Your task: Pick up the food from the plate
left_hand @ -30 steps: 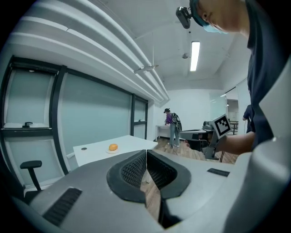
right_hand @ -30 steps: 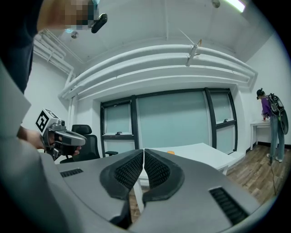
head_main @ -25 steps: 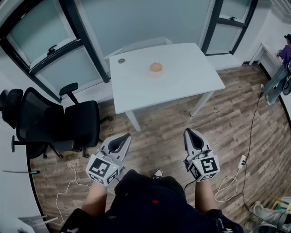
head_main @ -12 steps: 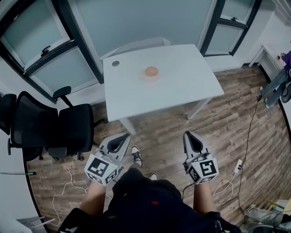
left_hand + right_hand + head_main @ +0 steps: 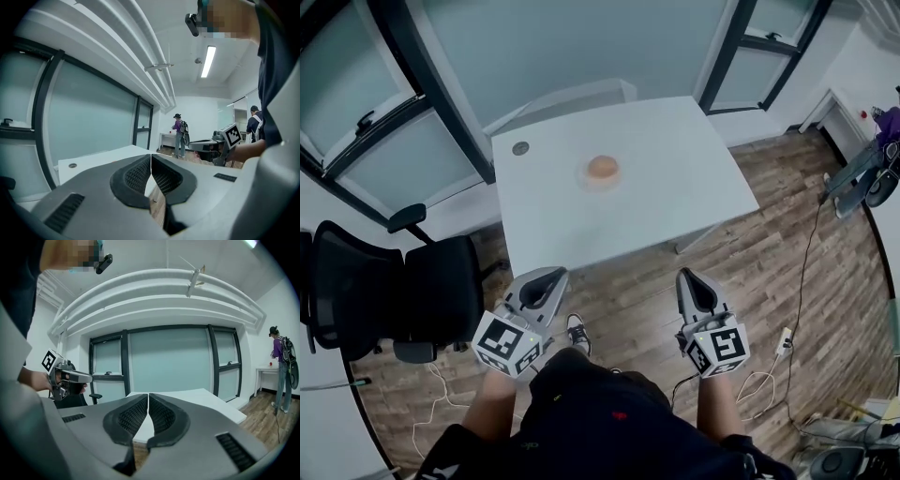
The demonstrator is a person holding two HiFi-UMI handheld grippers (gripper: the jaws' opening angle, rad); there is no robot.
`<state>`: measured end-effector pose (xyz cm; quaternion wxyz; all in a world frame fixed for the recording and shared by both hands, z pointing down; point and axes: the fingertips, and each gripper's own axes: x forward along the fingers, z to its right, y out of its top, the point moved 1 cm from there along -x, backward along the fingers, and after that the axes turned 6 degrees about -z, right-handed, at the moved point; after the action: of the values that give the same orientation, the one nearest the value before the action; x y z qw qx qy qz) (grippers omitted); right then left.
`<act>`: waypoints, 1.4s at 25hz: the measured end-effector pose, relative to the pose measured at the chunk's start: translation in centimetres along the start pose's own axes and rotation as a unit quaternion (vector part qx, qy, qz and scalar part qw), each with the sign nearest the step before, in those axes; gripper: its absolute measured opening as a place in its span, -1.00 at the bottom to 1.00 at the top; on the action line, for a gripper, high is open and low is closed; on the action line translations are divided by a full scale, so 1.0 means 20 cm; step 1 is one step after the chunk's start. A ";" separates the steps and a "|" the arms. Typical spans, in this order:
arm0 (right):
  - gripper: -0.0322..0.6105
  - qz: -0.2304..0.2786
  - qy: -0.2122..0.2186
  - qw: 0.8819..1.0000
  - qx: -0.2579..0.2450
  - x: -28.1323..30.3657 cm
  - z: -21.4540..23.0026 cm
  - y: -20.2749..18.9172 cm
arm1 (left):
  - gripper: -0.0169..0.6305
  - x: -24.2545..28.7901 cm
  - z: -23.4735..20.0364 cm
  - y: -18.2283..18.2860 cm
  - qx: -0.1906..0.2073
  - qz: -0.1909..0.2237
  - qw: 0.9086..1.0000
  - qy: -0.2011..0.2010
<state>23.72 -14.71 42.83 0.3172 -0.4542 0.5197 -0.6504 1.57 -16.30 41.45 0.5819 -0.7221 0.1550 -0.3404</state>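
Note:
A round orange-brown piece of food lies on a pale plate near the middle of the white table. My left gripper is held over the wooden floor just short of the table's near edge, jaws shut and empty. To its right, my right gripper sits at the same distance from the table, also shut with nothing in it. In the left gripper view the shut jaw tips point at the table; in the right gripper view the tips do the same.
A black office chair stands at the left of the table. A small round cable port is in the table's far left corner. Glass walls run behind the table. Cables trail over the floor at right. A person stands far off by another table.
Both grippers and the person carrying them have moved toward the table, which now sits closer and lower in the head view. Jaws stayed shut.

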 end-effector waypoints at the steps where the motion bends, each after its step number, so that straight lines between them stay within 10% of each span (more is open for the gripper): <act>1: -0.82 -0.002 -0.002 1.000 0.001 0.06 0.01 0.02 | -0.88 0.03 -0.06 0.01 -0.001 -0.002 1.000 -0.005; 17: -0.82 -0.038 0.016 0.999 -0.032 1.03 -0.13 0.23 | -0.88 0.23 -0.91 0.05 -0.037 0.002 0.999 -0.019; 30: -0.81 -0.069 0.093 0.989 -0.093 1.64 0.16 0.19 | -0.88 0.44 -1.12 0.02 -0.086 -0.018 0.993 0.075; 35: -0.38 -0.107 0.156 0.971 -0.143 1.98 0.31 0.09 | -0.88 0.64 -1.16 0.01 -0.111 -0.028 0.987 0.115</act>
<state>14.05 -52.62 51.79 0.0925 -0.4406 0.5984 -0.6628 -4.81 -41.24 47.39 0.4669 -0.7424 0.2371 -0.4179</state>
